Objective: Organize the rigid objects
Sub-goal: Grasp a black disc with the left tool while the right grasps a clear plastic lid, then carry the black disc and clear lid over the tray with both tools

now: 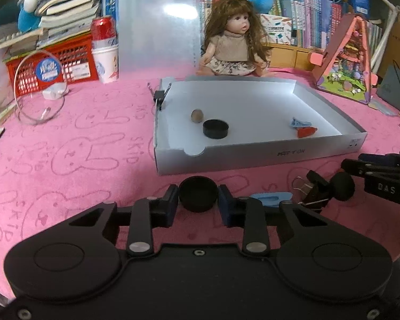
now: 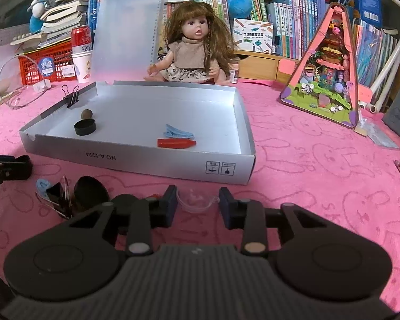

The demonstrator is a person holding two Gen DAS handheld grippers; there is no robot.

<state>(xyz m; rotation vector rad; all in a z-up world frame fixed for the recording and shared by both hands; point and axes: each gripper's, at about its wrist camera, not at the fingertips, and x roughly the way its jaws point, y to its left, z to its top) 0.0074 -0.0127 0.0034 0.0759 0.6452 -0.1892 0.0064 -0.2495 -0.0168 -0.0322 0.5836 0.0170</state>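
Left tongs (image 1: 198, 204) pinch a black cap (image 1: 198, 196) on the pink surface (image 1: 66, 160); right tongs (image 2: 197, 204) close on a clear piece (image 2: 196, 200). Lift both straight, clear the box (image 2: 136, 165) wall, release inside gently

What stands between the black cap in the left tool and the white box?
Nothing visible: only bare pink cloth lies between the black cap, in the left tool, and the white box; its low front wall must be cleared.

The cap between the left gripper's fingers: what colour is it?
Black; the cap shows best in the left wrist view.
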